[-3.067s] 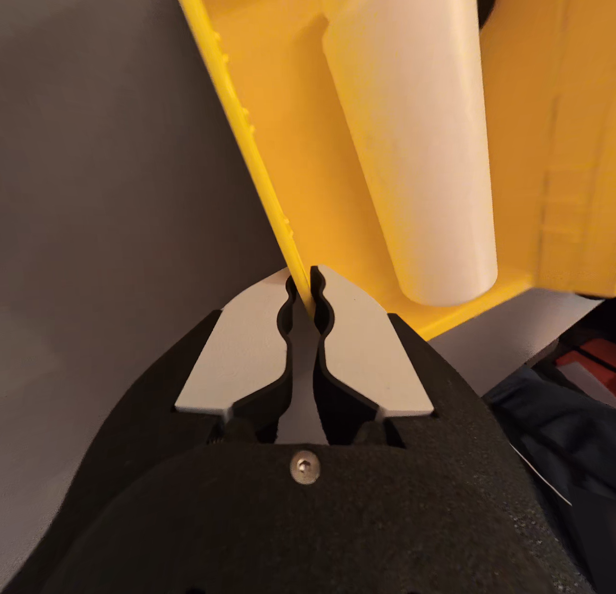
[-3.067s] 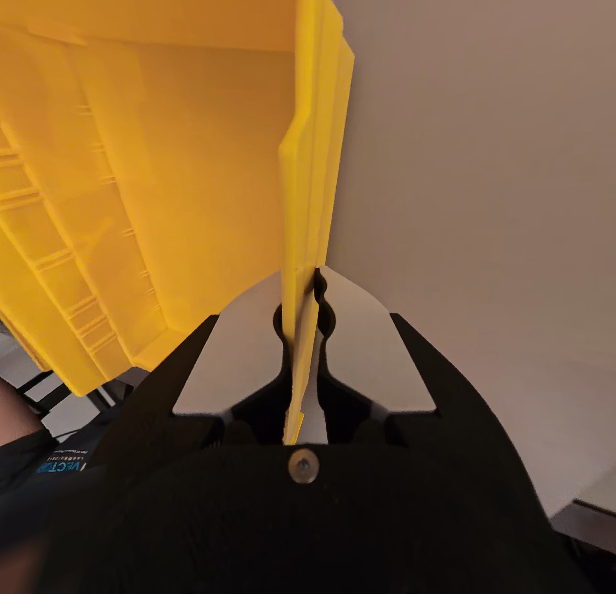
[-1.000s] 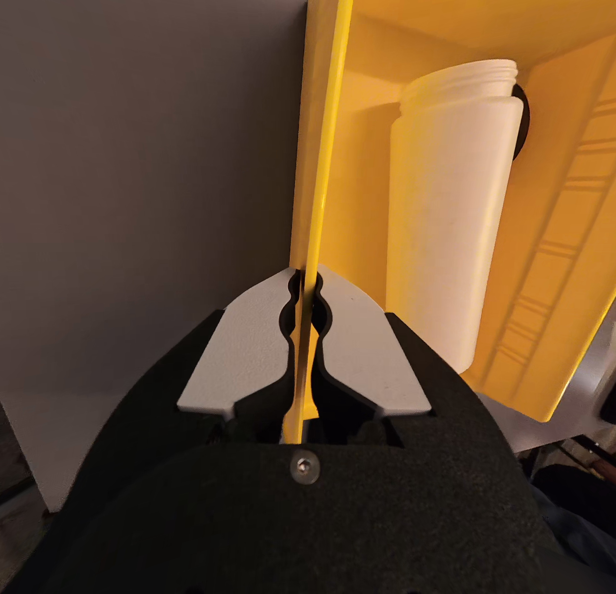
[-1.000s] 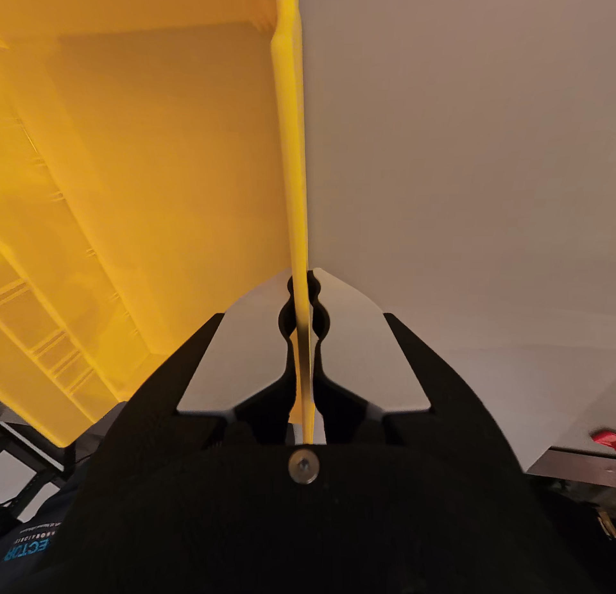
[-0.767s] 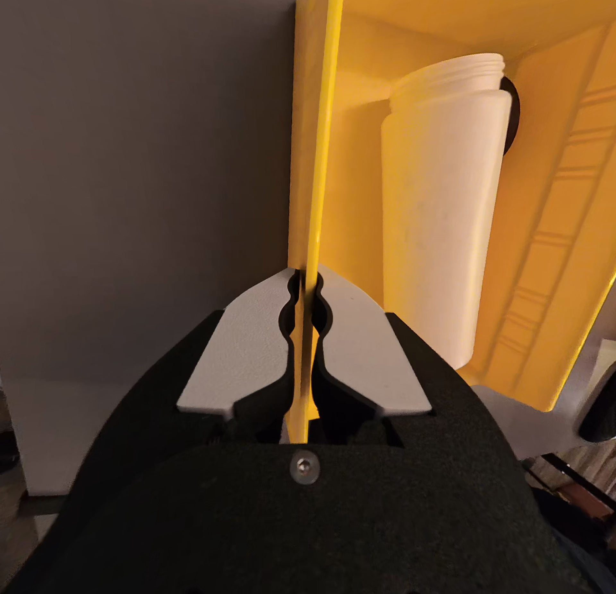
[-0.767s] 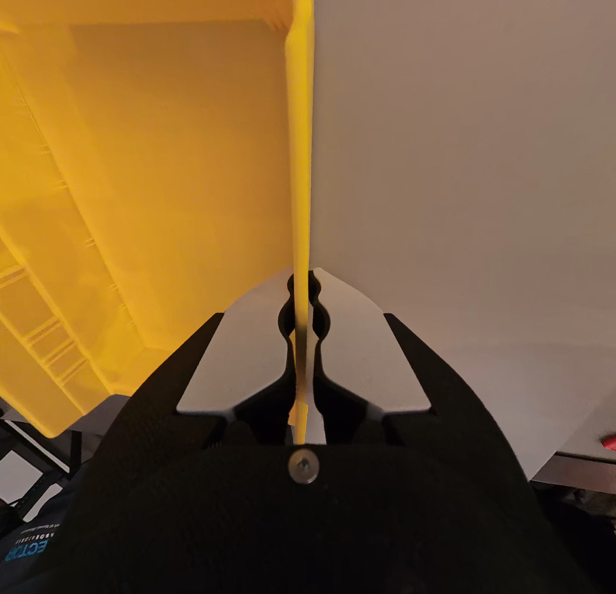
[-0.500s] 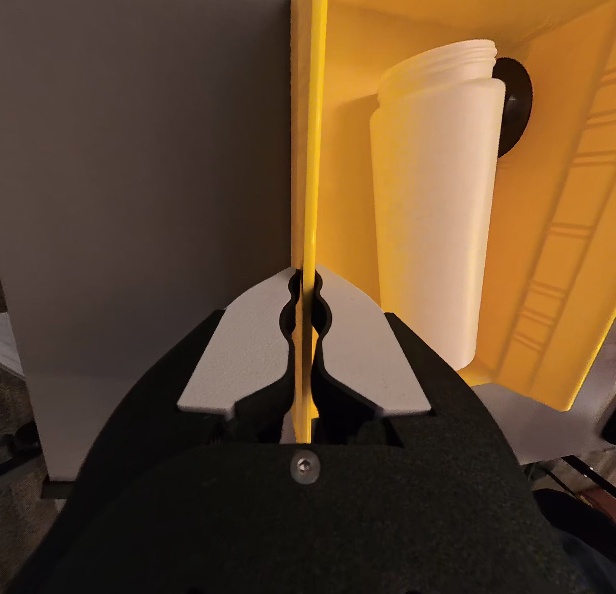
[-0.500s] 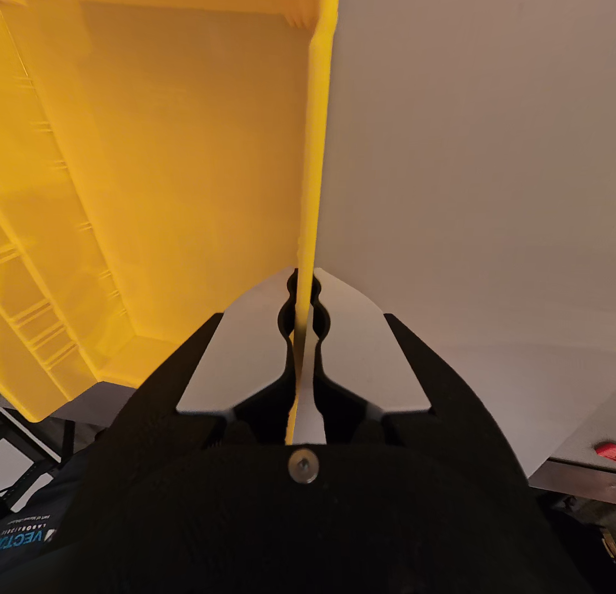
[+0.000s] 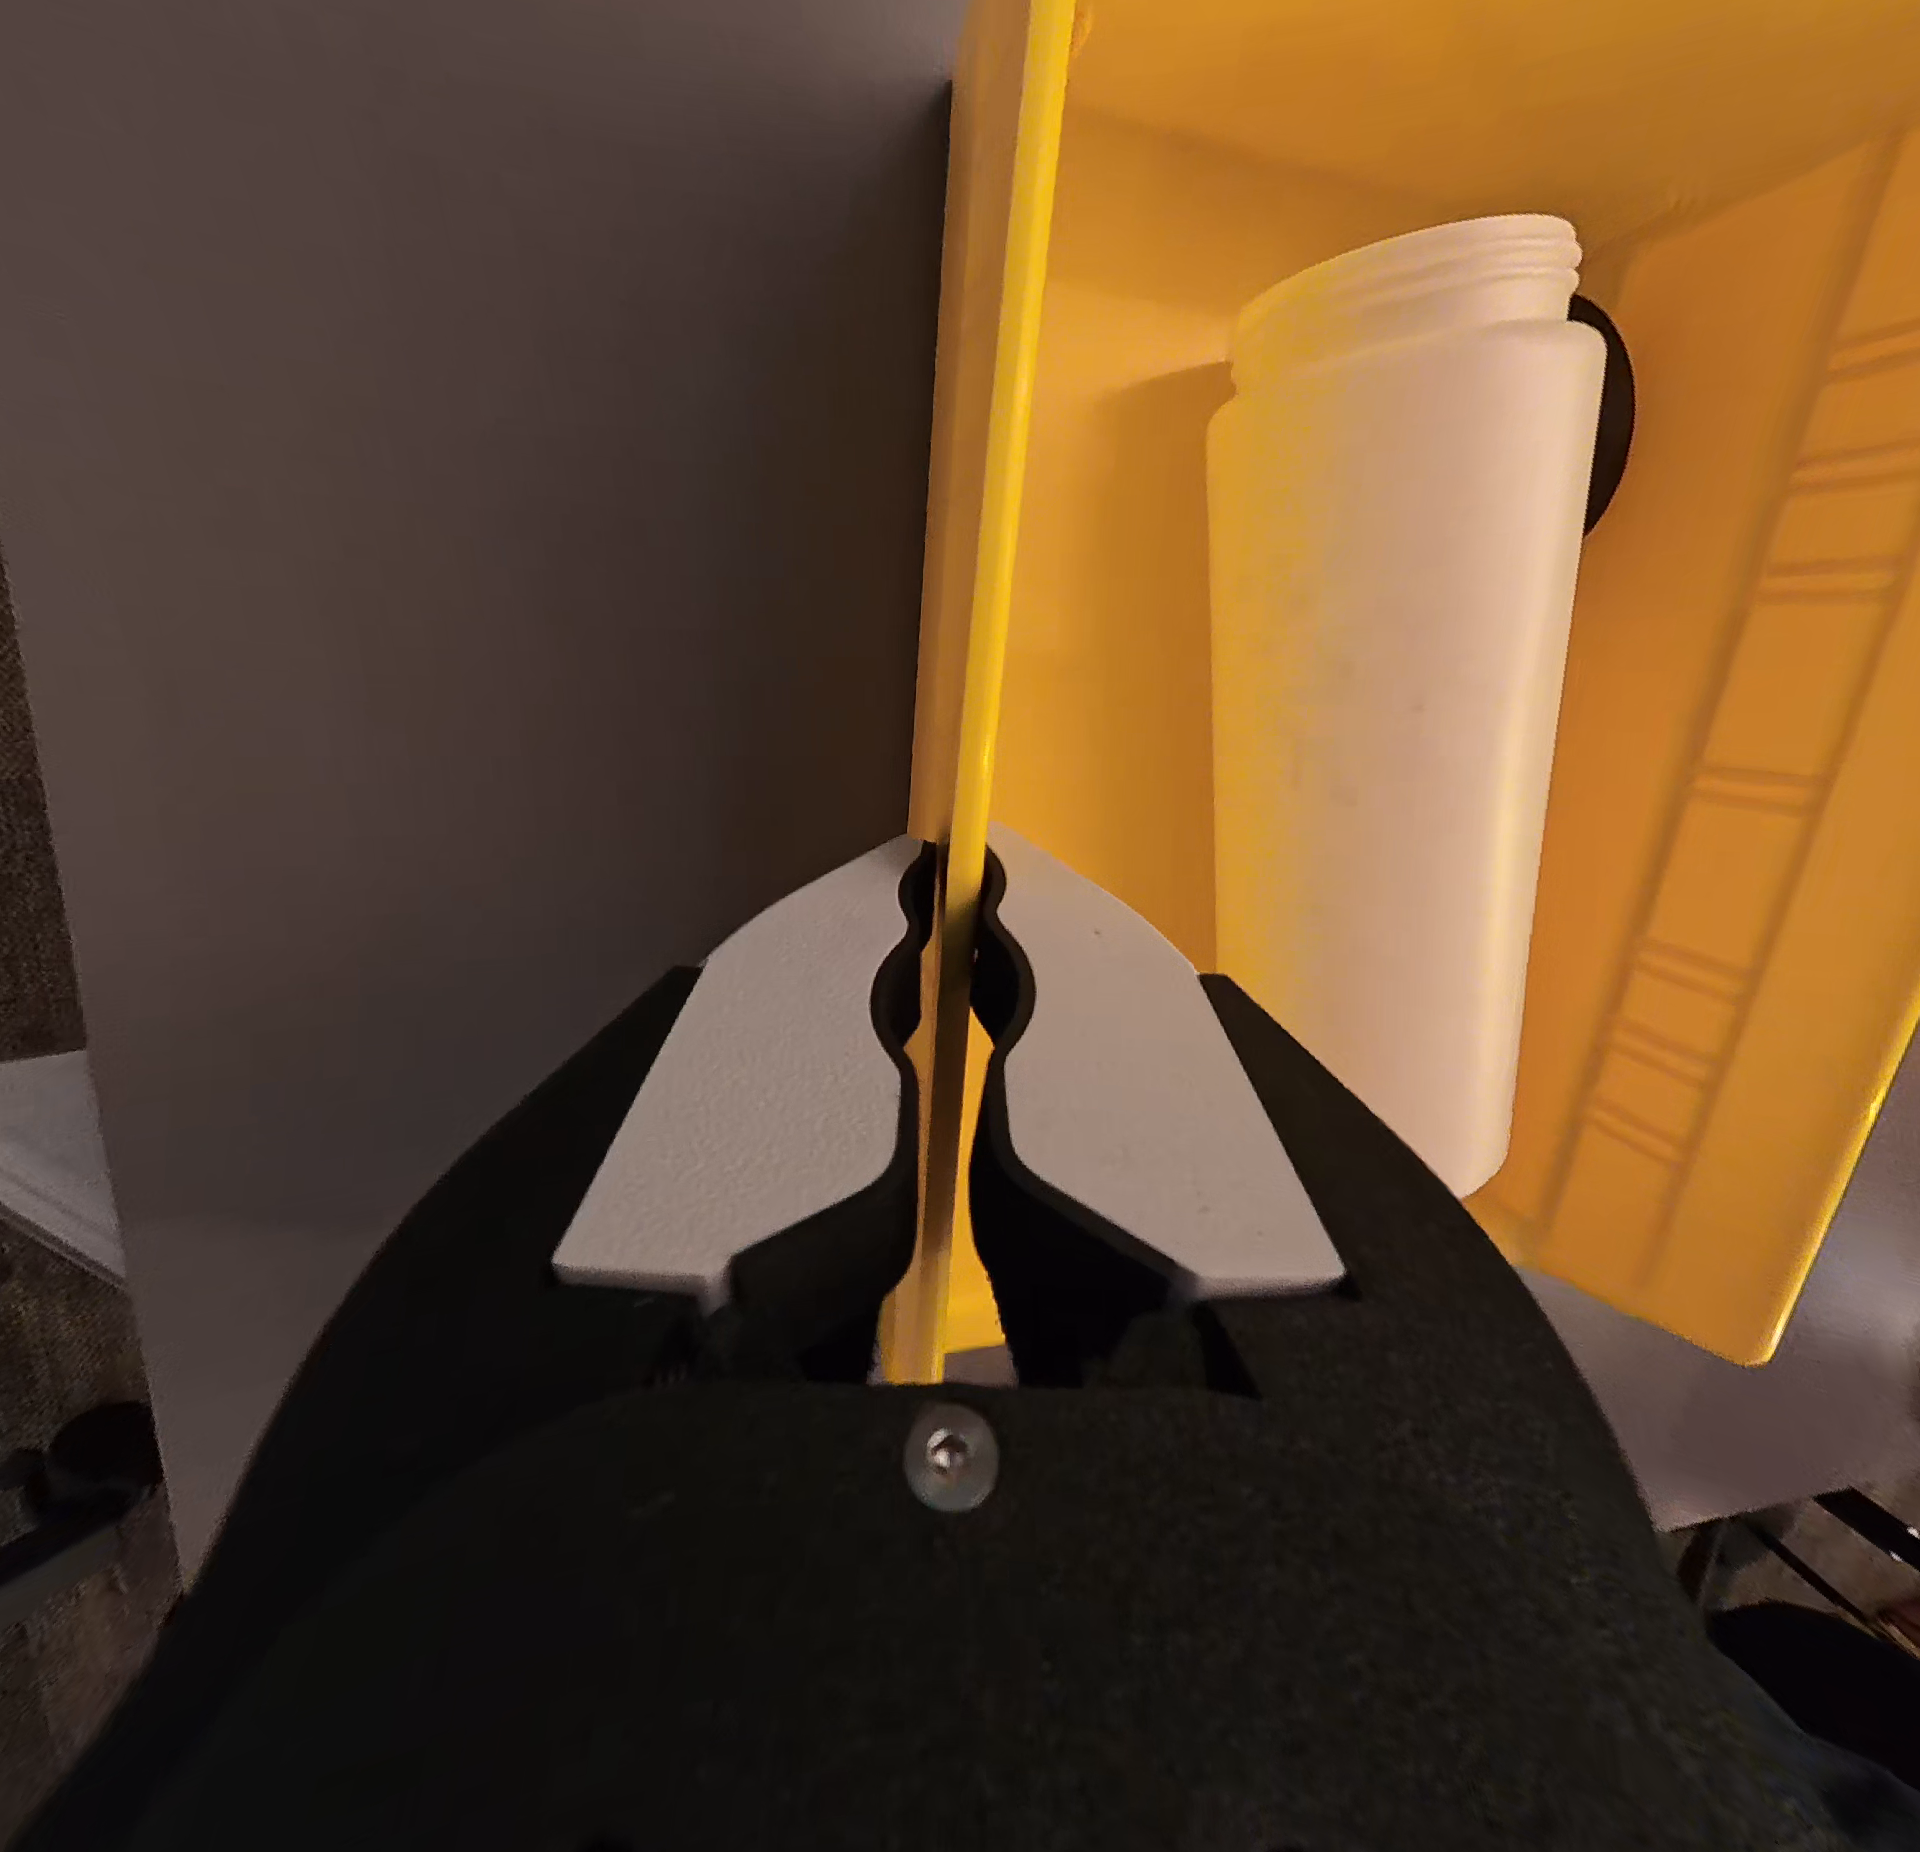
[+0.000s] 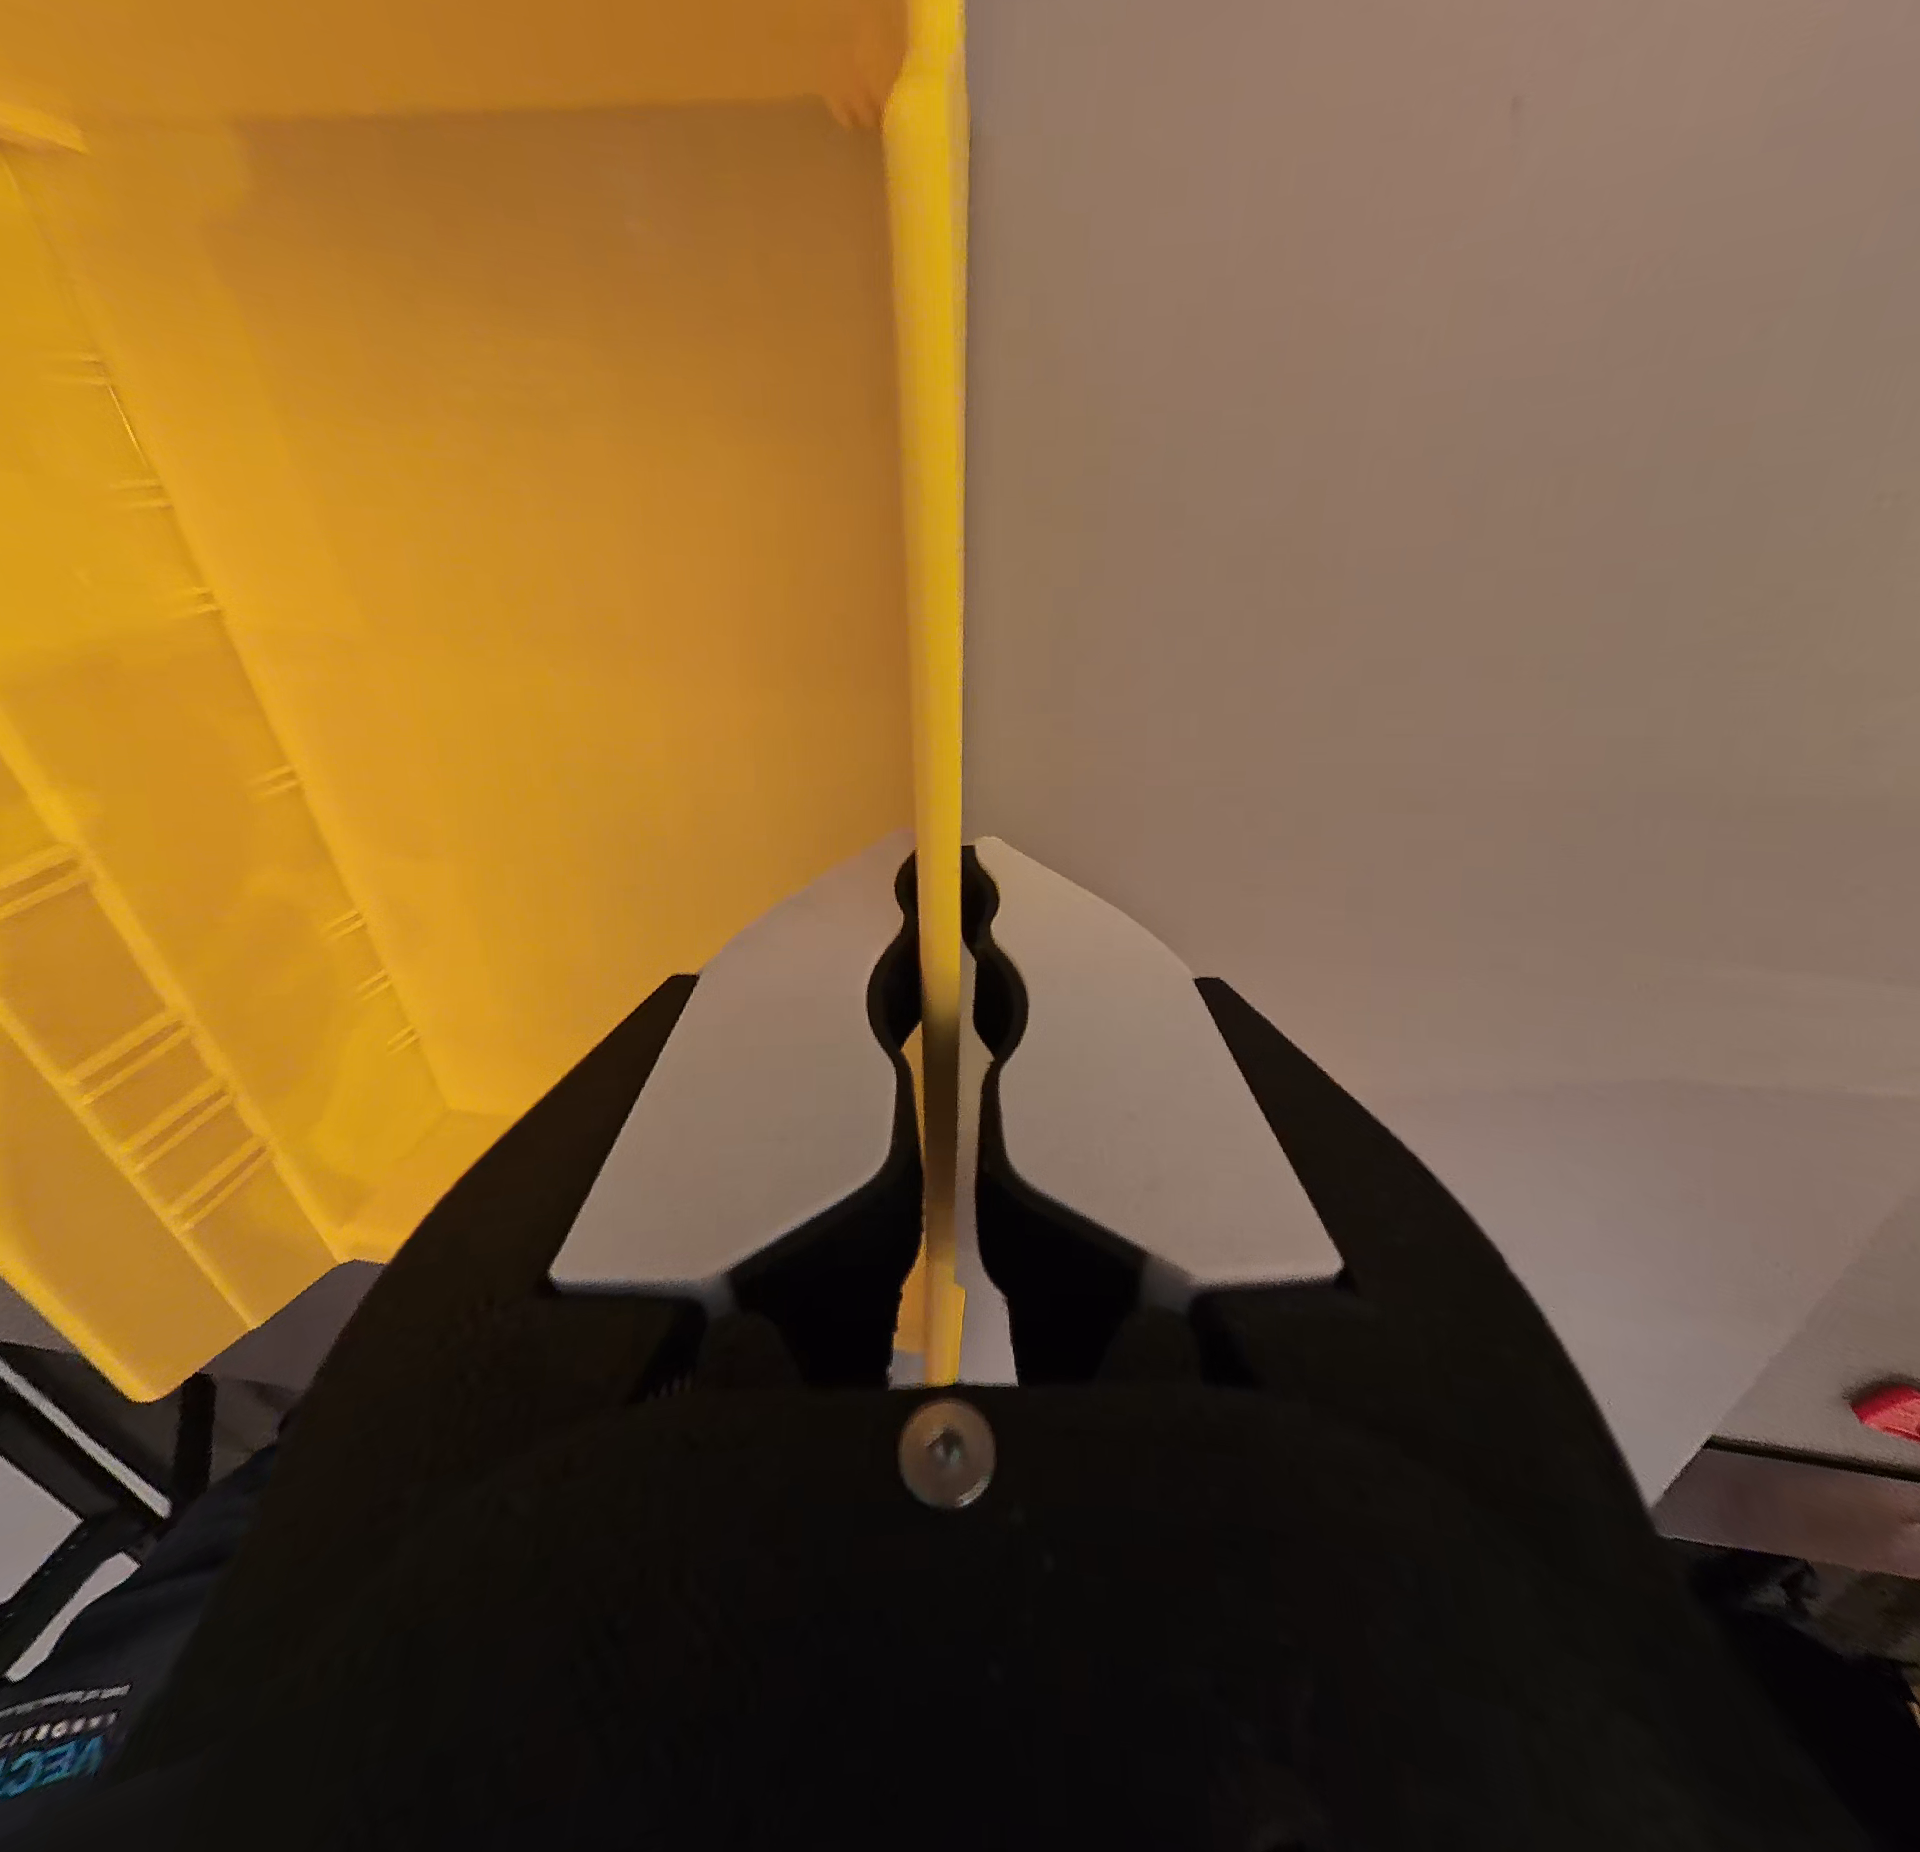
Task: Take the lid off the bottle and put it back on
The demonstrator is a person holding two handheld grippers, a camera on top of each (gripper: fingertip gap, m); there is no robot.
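Observation:
A white bottle with a bare threaded neck lies inside a yellow bin. A black lid lies behind the bottle's neck, mostly hidden. My left gripper is shut on the bin's left wall. My right gripper is shut on the bin's right wall. In the right wrist view only the bin's bare inside shows; the bottle is out of sight there.
The bin stands on a pale table, which also shows in the left wrist view. The table's edges lie at the lower left and the lower right. A red thing shows past the right edge. The gap from one gripper's tips to the other's is roughly 80 cm.
The bin has tipped from a slanted hold to level, and its walls now run straight up the views. The bottle has slid to the bin's far end. Both grippers stay shut on the walls.

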